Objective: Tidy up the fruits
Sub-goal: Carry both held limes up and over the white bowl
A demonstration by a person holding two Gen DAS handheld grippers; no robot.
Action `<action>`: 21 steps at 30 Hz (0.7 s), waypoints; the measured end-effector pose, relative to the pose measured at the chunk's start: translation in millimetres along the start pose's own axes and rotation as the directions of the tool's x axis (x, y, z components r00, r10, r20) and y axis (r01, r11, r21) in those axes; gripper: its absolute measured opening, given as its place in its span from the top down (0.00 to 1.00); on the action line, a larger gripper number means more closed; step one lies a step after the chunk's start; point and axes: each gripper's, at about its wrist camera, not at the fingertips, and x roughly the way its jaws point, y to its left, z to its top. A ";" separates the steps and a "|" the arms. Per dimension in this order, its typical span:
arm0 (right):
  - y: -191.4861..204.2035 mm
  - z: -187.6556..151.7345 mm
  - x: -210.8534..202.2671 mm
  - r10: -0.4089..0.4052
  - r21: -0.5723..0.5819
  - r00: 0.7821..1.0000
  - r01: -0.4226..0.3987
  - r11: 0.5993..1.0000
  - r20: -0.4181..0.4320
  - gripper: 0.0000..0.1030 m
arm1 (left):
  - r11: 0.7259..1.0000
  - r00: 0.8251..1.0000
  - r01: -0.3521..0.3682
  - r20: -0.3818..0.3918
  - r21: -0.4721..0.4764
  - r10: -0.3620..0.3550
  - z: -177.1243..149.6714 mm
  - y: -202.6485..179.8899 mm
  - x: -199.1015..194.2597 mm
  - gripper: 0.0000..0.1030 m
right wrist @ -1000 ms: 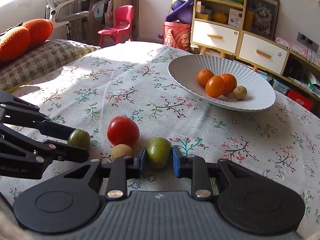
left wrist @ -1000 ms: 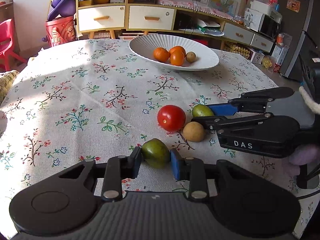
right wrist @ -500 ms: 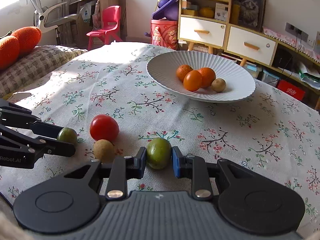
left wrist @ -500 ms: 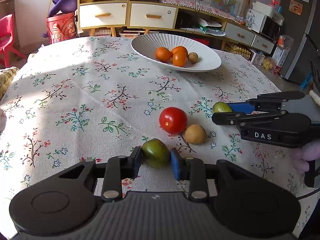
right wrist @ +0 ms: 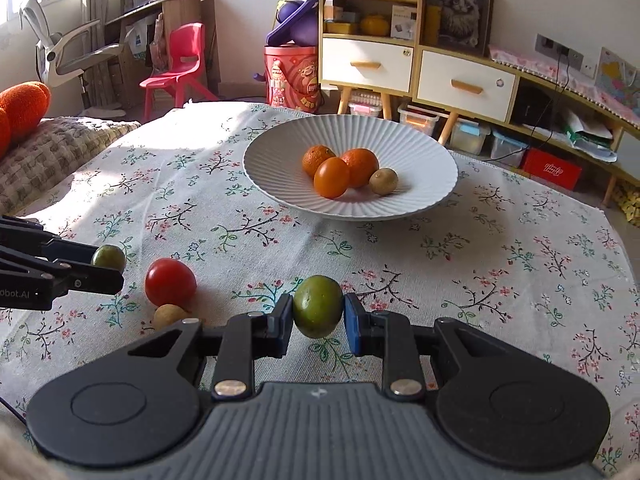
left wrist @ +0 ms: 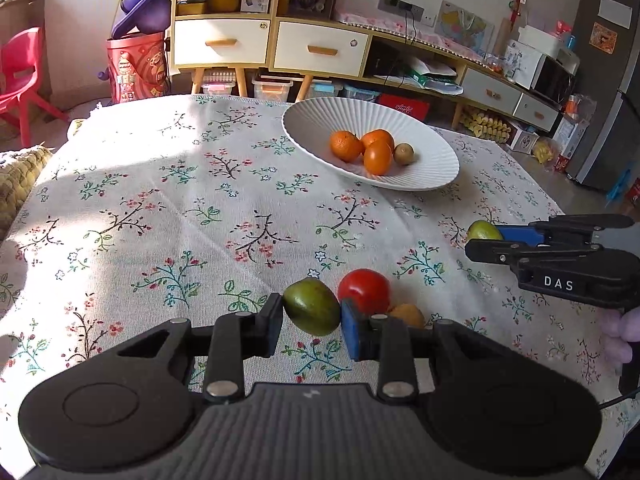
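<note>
My left gripper (left wrist: 311,322) is shut on a dark green fruit (left wrist: 311,305), held above the floral tablecloth. My right gripper (right wrist: 318,322) is shut on a lighter green fruit (right wrist: 318,312), also off the cloth. Each gripper appears side-on in the other's view: the right gripper (left wrist: 486,236) with its green fruit (left wrist: 482,230), the left gripper (right wrist: 106,266) with its green fruit (right wrist: 108,257). A red tomato (left wrist: 364,290) (right wrist: 170,282) and a small tan fruit (left wrist: 408,315) (right wrist: 170,315) lie on the cloth between them. The white ribbed bowl (left wrist: 304,120) (right wrist: 416,140) beyond holds three orange fruits and a small brown one.
The tablecloth covers a round table (left wrist: 160,184) whose far edge lies just behind the bowl. Cabinets with drawers (right wrist: 464,84), a red bucket (left wrist: 136,68) and a red chair (right wrist: 178,64) stand beyond. A woven cushion (right wrist: 44,152) lies at the table's left.
Both grippers have risen with their green fruits and moved toward the bowl. The tomato and tan fruit stay on the cloth, now nearer my fingers in both views.
</note>
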 end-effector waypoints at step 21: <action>-12.7 41.1 -4.0 -0.035 0.077 0.995 0.028 0.997 0.091 0.76 | 0.999 0.995 0.008 0.095 -0.033 -0.005 61.1 -5.6 -0.1 0.85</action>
